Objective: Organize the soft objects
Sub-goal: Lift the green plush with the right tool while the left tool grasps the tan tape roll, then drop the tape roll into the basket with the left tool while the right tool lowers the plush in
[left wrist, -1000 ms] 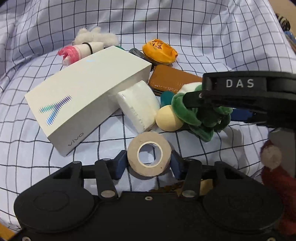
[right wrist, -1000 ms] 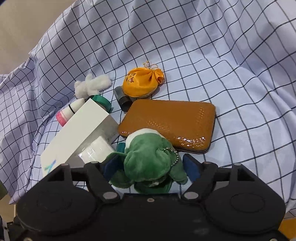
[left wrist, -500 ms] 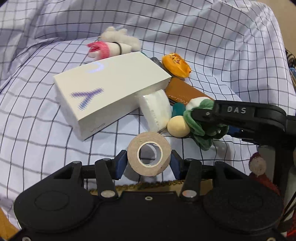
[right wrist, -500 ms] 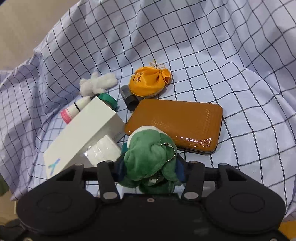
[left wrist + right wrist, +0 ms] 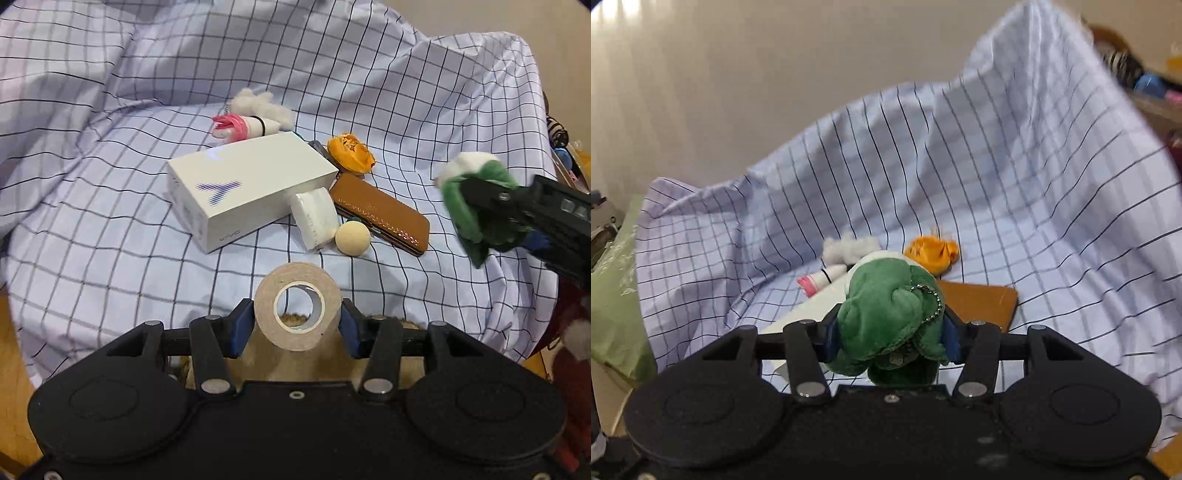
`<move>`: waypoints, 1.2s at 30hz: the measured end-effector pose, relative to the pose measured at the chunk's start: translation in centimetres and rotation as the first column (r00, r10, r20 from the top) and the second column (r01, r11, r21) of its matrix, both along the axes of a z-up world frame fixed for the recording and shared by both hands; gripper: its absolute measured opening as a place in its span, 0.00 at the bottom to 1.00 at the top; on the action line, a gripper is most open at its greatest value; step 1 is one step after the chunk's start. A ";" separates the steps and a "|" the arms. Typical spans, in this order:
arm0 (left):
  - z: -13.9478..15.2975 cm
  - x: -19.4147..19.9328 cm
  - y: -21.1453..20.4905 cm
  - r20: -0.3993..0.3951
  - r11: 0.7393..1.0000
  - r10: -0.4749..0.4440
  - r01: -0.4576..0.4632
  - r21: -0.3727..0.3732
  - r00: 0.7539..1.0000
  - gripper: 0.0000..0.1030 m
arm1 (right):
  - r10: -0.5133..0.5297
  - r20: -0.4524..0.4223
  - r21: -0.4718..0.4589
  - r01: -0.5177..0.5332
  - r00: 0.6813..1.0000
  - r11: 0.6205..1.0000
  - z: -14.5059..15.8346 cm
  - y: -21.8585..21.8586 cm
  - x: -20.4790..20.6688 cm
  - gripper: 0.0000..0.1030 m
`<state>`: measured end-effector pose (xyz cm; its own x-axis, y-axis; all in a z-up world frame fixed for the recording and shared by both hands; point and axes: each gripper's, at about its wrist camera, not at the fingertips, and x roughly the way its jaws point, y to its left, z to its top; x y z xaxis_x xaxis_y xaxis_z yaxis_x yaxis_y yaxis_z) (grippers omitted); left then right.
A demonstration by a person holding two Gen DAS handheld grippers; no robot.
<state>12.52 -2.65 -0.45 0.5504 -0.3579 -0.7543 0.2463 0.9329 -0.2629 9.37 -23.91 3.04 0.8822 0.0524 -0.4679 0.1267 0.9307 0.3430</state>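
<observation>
2 tools, each gripping 1 item above a checked cloth [image 5: 110, 221]. Left tool [image 5: 297, 325] clamps a beige tape roll [image 5: 297, 306]. Right tool [image 5: 888, 336], marked "DA…", squeezes a green plush toy [image 5: 886, 310]. The white box [image 5: 251, 184] on the cloth reads "vivo" beside a "Y" logo.
</observation>
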 end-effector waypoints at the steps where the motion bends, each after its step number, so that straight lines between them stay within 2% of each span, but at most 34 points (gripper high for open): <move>1: 0.1 -0.6 0.1 0.004 1.000 0.006 -0.006 0.007 1.000 0.47 | -0.001 0.019 -0.006 0.001 1.000 1.000 0.3 0.2 -1.1 0.51; 7: -0.1 -4.1 0.4 0.001 0.997 0.051 -0.051 0.057 0.999 0.47 | 0.015 0.087 -0.052 -0.010 0.996 0.999 0.5 1.7 -7.2 0.51; 12: -0.1 -6.8 0.4 0.017 0.997 0.056 -0.057 0.054 0.998 0.47 | 0.029 0.066 0.020 -0.030 0.997 0.999 -0.6 1.9 -10.1 0.51; 18: 1.1 -9.1 0.1 0.076 0.994 0.064 -0.071 0.082 0.995 0.47 | -0.001 0.074 0.070 -0.004 0.997 0.998 -1.0 1.7 -13.8 0.51; 24: 1.0 -10.0 0.0 0.057 0.993 0.058 -0.064 0.102 0.997 0.47 | -0.026 0.007 0.079 0.025 1.000 0.997 -1.0 1.3 -14.1 0.52; 29: -0.4 -9.3 0.4 -0.012 0.993 0.074 -0.072 0.091 0.997 0.47 | -0.022 -0.054 0.057 0.025 0.998 0.998 -2.0 2.2 -13.8 0.52; 36: -0.7 -9.9 1.1 -0.003 0.992 0.092 -0.091 0.086 0.996 0.47 | -0.030 -0.130 0.003 0.030 0.991 1.000 -2.8 2.8 -13.4 0.52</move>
